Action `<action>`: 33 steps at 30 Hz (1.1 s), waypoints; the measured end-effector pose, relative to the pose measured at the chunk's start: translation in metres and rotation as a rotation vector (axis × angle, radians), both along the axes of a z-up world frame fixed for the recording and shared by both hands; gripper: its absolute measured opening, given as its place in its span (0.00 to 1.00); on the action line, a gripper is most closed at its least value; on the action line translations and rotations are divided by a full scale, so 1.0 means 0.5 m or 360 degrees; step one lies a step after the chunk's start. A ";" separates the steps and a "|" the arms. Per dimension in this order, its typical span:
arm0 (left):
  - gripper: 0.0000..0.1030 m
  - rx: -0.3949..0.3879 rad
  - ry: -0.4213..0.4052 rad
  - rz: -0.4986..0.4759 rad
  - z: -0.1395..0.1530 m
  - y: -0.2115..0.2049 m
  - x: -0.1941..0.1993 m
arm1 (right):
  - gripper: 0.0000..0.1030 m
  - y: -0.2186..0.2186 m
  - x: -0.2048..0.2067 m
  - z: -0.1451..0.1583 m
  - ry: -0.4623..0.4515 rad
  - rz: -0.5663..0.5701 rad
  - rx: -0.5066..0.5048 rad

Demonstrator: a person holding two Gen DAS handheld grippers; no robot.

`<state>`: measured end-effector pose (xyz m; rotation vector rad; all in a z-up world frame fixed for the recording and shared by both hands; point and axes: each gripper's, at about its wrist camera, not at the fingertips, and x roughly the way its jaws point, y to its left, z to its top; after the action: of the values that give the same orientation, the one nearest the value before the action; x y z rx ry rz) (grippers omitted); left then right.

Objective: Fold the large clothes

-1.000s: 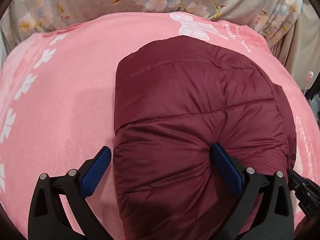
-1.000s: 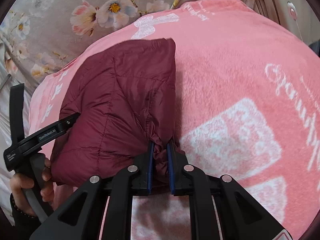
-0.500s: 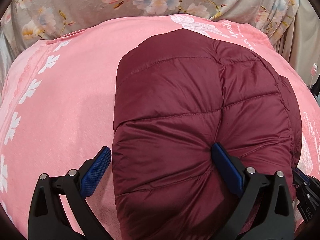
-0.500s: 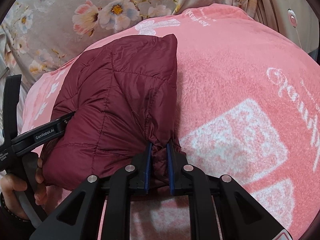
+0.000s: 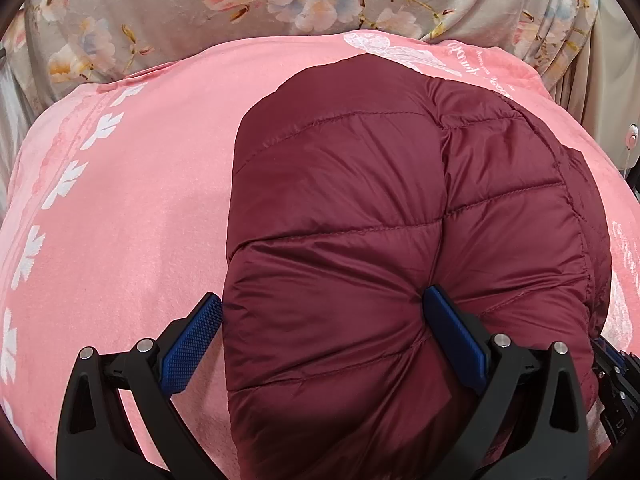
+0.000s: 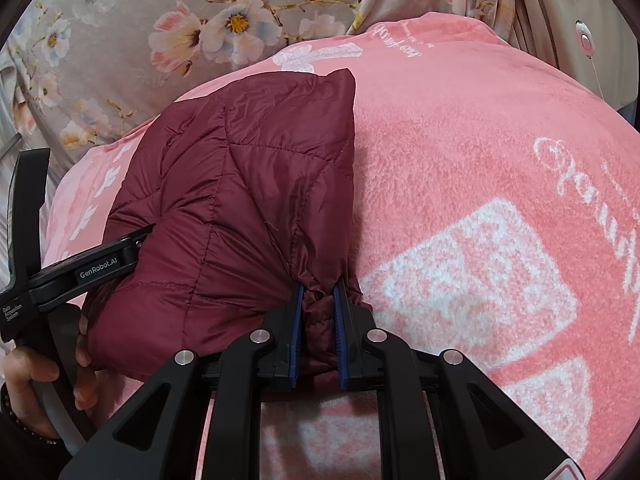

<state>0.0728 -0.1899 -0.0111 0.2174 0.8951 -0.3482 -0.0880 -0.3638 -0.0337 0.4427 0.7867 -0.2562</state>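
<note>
Here, nearest you, your right claw (image 6: pixel 317 328) is clenched on a bunched corner of the maroon quilted puffer jacket (image 5: pixel 400 240), which lies folded into a thick bundle on the pink fleece blanket (image 5: pixel 132 208) covering the bed. Your left claw (image 5: pixel 324 336) stands spread wide: one blue pad (image 5: pixel 454 336) presses into the jacket's top, the other (image 5: pixel 192 344) sits just beside its left edge, over blanket, so it grips nothing. The slick, puffy shell will likely spring back; if you release the right pinch before the bundle is pressed flat, the fold may reopen, and dragging it could slide the layers apart. The left wrist view alone shows the full top panel and its stitched seams; the right wrist view alone shows the pinched corner, the jacket's right edge, and your left hand (image 6: pixel 36 364) on its handle. Farthest, a floral cloth (image 6: pixel 132 40) hangs behind the bed.
</note>
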 end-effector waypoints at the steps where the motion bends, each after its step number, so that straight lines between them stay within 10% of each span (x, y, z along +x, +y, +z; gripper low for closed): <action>1: 0.96 0.0002 -0.0003 0.0002 0.000 -0.001 -0.001 | 0.10 0.001 -0.001 0.000 -0.0002 -0.0001 0.0001; 12: 0.96 0.0003 -0.0003 0.0023 0.002 -0.005 -0.002 | 0.16 -0.015 -0.011 0.115 -0.0101 -0.0083 0.0002; 19: 0.87 -0.0066 0.0014 0.0014 0.085 -0.007 0.006 | 0.17 -0.001 0.126 0.203 -0.0145 0.0043 -0.0161; 23: 0.89 -0.0045 -0.0151 0.0016 0.148 -0.033 0.026 | 0.17 -0.021 0.185 0.173 -0.0048 -0.0026 -0.0229; 33: 0.96 -0.0009 0.0006 0.0050 0.040 -0.066 0.076 | 0.12 -0.045 0.188 0.047 0.0056 -0.0023 -0.0126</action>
<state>0.1110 -0.2226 0.0090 0.1974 0.9003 -0.3222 0.0059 -0.3861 -0.0101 0.3704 0.8049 -0.3082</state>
